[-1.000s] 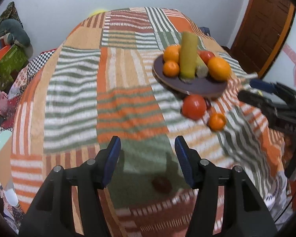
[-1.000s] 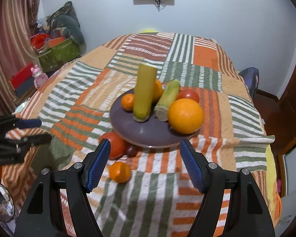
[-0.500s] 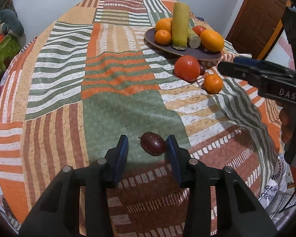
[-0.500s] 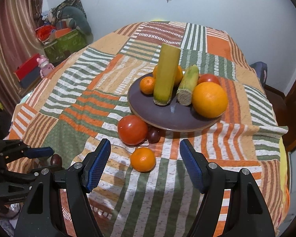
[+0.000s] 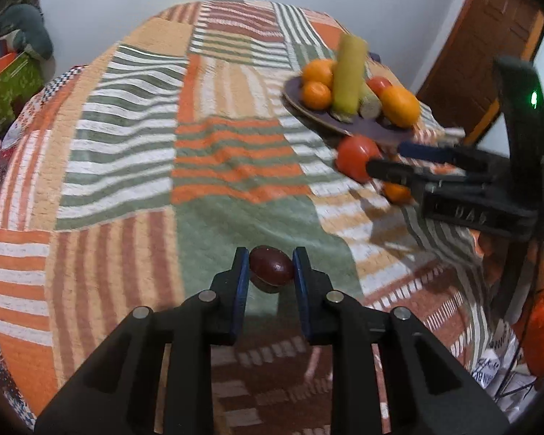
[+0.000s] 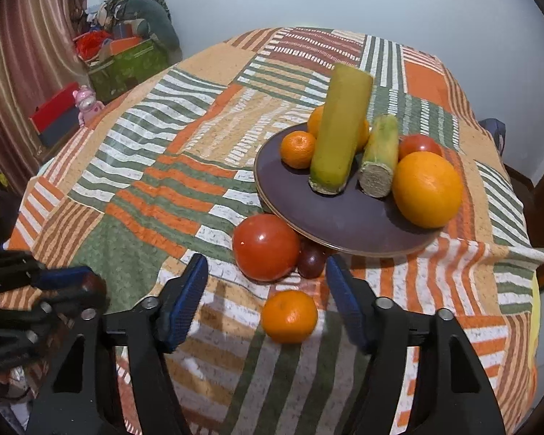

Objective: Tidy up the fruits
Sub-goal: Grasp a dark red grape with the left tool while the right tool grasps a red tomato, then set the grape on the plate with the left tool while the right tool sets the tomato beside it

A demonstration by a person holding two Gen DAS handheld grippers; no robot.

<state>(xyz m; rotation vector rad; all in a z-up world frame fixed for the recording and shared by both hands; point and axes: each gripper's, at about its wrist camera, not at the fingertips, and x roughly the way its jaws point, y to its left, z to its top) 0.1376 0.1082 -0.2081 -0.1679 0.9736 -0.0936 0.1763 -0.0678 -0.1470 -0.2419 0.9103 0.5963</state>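
My left gripper [image 5: 271, 266] is shut on a dark red plum [image 5: 272, 269] and holds it over the green patch near the table's front; the gripper also shows at the left of the right wrist view [image 6: 69, 282]. My right gripper [image 6: 266, 282] is open, with a small orange [image 6: 289, 316] between its fingers on the cloth. A large red tomato [image 6: 266, 246] and a second dark plum [image 6: 311, 264] lie against the purple plate [image 6: 337, 224]. The plate holds oranges, a tomato and two green-yellow stalks [image 6: 339, 127].
The striped patchwork cloth [image 5: 127, 116] covers the table. A green box [image 6: 127, 65] and toys stand on the floor at the left. A brown door [image 5: 486, 54] is at the right. The right gripper's body [image 5: 471, 195] reaches across near the tomato.
My left gripper closed on the dark plum and lifted it slightly. My right gripper moved closer to the small orange and tomato, staying open.
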